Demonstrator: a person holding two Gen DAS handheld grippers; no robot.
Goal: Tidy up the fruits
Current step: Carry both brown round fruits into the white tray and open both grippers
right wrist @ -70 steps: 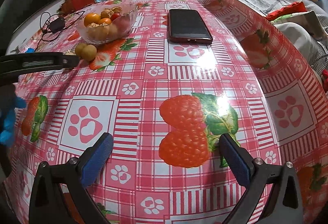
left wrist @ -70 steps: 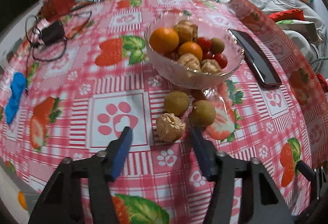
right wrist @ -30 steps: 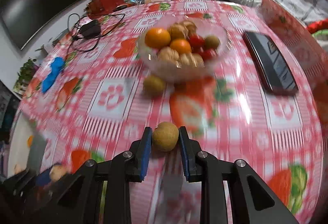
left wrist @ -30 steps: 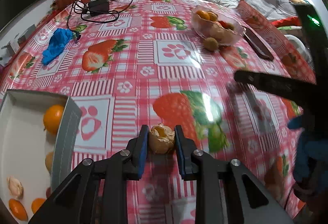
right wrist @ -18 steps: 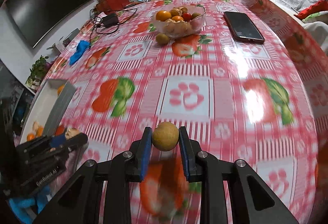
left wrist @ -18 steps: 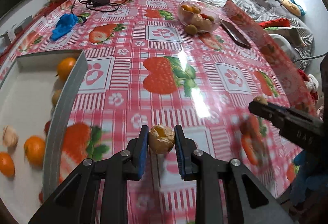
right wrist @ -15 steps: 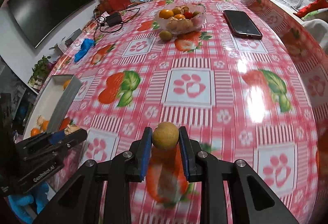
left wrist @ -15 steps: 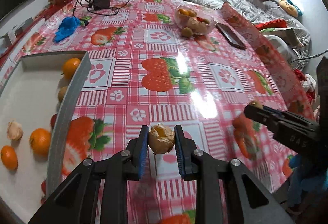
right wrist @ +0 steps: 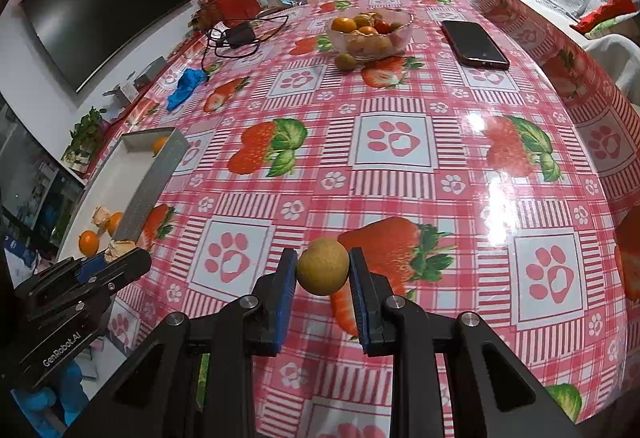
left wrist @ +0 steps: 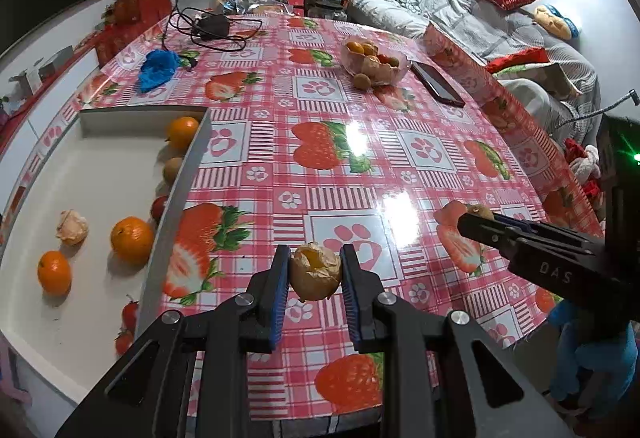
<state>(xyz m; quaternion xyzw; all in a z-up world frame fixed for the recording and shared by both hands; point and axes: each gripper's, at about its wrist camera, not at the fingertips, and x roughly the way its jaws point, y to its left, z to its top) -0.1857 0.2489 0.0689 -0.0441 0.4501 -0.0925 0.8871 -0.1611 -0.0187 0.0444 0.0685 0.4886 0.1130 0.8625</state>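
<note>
My left gripper (left wrist: pixel 315 274) is shut on a papery husked fruit (left wrist: pixel 315 272) and holds it above the table near the front edge. My right gripper (right wrist: pixel 323 272) is shut on a round tan-green fruit (right wrist: pixel 323 266), also held above the table. A white tray (left wrist: pixel 182 189) at the left holds oranges (left wrist: pixel 132 240), a husked fruit (left wrist: pixel 72 227) and small red fruits. A glass bowl (left wrist: pixel 376 63) of mixed fruit stands at the far side, with one tan fruit (left wrist: pixel 363 81) beside it. The bowl (right wrist: pixel 370 31) and tray (right wrist: pixel 154 181) also show in the right wrist view.
A dark phone (left wrist: pixel 438 83) lies right of the bowl. A blue cloth (left wrist: pixel 158 65) and a black charger with cable (left wrist: pixel 212 25) lie at the far left. The table's right edge drops toward a sofa (left wrist: pixel 500 21).
Both grippers have carried their fruits back from the bowl toward the near end of the table. The tray has come into fuller view at the left.
</note>
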